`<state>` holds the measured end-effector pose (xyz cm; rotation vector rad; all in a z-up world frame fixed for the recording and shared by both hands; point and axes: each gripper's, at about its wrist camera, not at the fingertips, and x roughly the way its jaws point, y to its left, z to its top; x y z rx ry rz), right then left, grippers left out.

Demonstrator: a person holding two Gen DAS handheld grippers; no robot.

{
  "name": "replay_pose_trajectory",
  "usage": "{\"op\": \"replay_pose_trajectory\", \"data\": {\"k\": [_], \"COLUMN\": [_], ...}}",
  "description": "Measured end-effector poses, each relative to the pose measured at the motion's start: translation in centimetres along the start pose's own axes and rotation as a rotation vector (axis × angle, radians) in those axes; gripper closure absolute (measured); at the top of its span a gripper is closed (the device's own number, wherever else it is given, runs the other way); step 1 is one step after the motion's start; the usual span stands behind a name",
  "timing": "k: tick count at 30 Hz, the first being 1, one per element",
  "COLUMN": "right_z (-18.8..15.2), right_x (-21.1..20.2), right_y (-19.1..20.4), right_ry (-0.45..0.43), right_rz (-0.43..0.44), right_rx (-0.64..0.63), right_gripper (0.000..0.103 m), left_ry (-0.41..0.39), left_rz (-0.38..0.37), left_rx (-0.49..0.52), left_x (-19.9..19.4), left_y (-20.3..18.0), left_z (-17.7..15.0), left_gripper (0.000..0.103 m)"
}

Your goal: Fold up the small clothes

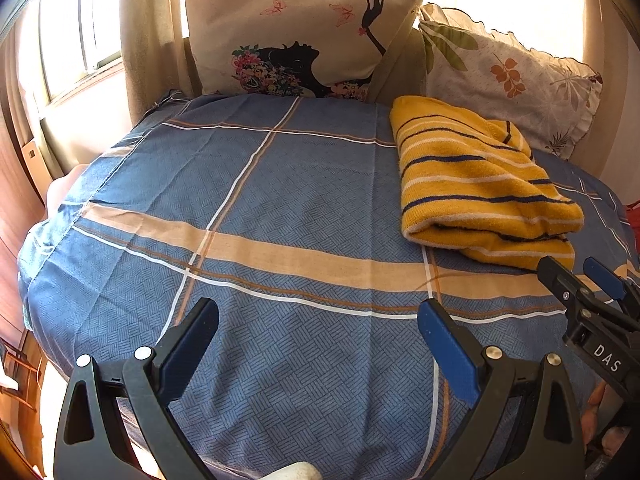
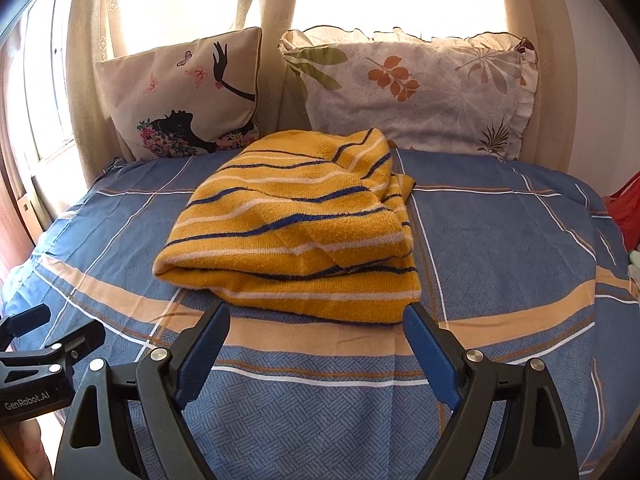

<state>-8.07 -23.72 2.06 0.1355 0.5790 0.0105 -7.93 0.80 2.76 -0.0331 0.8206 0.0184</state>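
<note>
On the bed (image 2: 500, 240), toward the far side near the two pillows, lies the yellow striped garment (image 2: 296, 224), already folded into a thick bundle, though its right edge looks loose. Both the left tongs (image 1: 318, 316) and right tongs (image 2: 316, 320) hover apart from it, spread wide and empty. Judging by this, little remains beyond tidying.

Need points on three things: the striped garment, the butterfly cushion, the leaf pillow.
Striped garment (image 2: 288, 224), right wrist view: middle of its folded top layer.
Butterfly cushion (image 1: 296, 28), left wrist view: plain cloth at the centre of its face.
Leaf pillow (image 2: 424, 96), right wrist view: middle of its front, beside the orange leaves.
</note>
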Motion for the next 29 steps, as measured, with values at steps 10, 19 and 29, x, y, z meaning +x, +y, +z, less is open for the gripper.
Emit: {"op": "replay_pose_trajectory", "data": {"k": [10,19,29], "right_z": [0.7,0.8,0.4], "right_x": [1.7,2.5,2.7], "right_y": [1.7,3.6,2.7], "right_ry": [0.002,-0.001,0.002], "right_rz": [0.036,0.067,0.041], "right_rx": [-0.068,-0.124,-0.112], "right_gripper": [0.011,0.011,0.011], "left_ry": [0.003,0.008,-0.001], "left_rz": [0.065,0.072,0.06], "left_rx": [-0.056,-0.05,-0.018], "left_x": [-0.1,0.0,0.1], "left_y": [1.8,1.6,0.6], "left_z": [0.9,0.9,0.8], "left_gripper": [0.004,0.004,0.004]}}
